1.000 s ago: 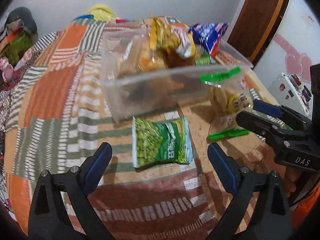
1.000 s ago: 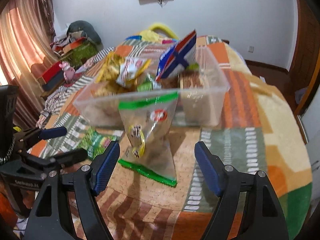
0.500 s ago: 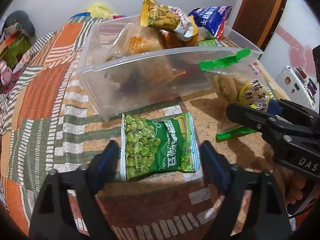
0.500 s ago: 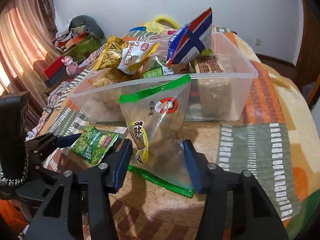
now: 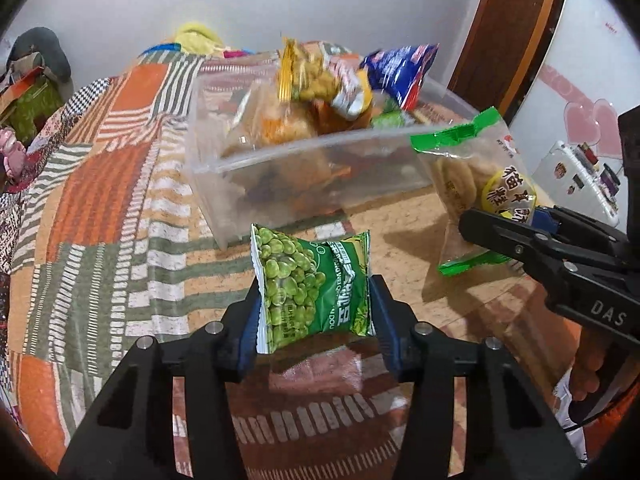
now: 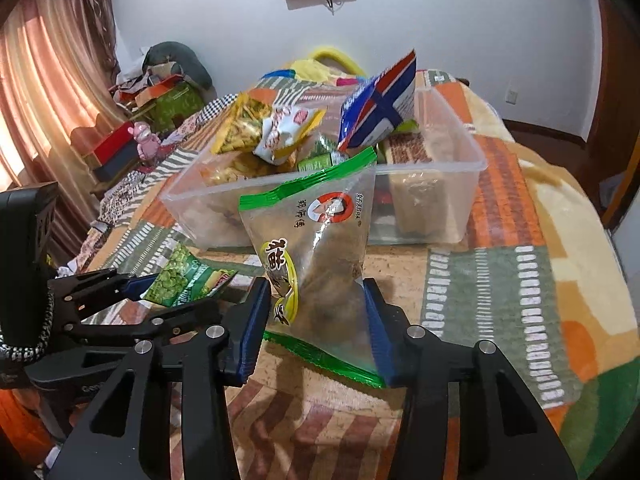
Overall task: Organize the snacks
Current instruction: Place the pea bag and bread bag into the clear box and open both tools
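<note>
My left gripper (image 5: 314, 312) is shut on a green pea snack packet (image 5: 312, 280) and holds it lifted above the quilt, in front of the clear plastic bin (image 5: 320, 168). My right gripper (image 6: 316, 312) is shut on a clear biscuit bag with green seams (image 6: 316, 248), held upright just before the bin (image 6: 432, 168). The bin holds several snack bags, among them a blue bag (image 6: 380, 108) and a yellow bag (image 6: 244, 128). The biscuit bag (image 5: 480, 184) and right gripper (image 5: 516, 236) show at the right of the left wrist view; the pea packet (image 6: 184, 280) shows at the left of the right wrist view.
Everything stands on a patchwork quilt (image 5: 100, 200) in orange, green and white. A brown door (image 5: 512, 20) and a white wall stand behind. Curtains (image 6: 40, 80) and clutter with a pink toy (image 6: 146, 140) lie to the far left.
Both grippers closed from open onto their packets. The left one lifted the pea packet off the quilt; the right one gripped the biscuit bag and raised it.
</note>
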Motion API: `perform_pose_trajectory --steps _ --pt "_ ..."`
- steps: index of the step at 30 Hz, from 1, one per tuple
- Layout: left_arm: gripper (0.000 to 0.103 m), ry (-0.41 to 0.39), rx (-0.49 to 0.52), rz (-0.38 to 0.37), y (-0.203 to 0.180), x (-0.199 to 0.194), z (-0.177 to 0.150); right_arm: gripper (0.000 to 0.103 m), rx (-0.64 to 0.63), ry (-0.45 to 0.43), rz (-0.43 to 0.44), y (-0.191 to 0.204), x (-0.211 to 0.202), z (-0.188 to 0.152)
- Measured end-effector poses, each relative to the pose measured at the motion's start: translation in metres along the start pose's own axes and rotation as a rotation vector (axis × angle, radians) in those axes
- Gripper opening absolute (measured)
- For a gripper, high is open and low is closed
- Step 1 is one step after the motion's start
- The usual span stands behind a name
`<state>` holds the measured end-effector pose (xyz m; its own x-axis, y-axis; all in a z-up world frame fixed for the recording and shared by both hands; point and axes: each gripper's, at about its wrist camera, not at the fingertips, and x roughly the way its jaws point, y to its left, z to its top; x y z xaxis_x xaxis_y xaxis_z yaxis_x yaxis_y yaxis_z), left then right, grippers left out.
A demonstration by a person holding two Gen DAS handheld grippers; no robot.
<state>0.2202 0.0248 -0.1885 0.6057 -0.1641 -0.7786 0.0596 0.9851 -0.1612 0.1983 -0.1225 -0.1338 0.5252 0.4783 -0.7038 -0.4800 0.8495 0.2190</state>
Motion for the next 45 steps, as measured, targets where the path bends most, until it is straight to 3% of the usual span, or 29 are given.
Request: perform_pose_trajectory --steps 10,18,22,36,40,45 --pt "0.049 -0.115 -0.008 -0.015 0.003 -0.04 0.036 0.042 0.007 -0.112 -0.007 -0.005 -0.026 0.024" --pt "0.049 -0.139 -0.011 -0.044 -0.003 -0.029 0.074 0.042 0.023 -0.174 -0.038 -0.011 -0.025 0.046" --pt "0.049 -0.123 -0.011 -0.064 -0.01 -0.011 0.091 0.042 0.028 -0.174 -0.056 -0.015 -0.017 0.054" --pt "0.05 -0.101 -0.005 -0.002 -0.005 0.033 0.119 0.042 0.015 -0.095 -0.096 -0.023 0.024 0.063" --pt "0.063 -0.098 0.004 0.008 -0.003 0.035 0.113 0.043 -0.006 -0.091 -0.106 -0.021 0.02 0.059" --pt "0.072 -0.084 -0.017 -0.009 0.003 0.033 0.105 0.054 0.027 -0.065 -0.098 -0.029 0.015 0.06"
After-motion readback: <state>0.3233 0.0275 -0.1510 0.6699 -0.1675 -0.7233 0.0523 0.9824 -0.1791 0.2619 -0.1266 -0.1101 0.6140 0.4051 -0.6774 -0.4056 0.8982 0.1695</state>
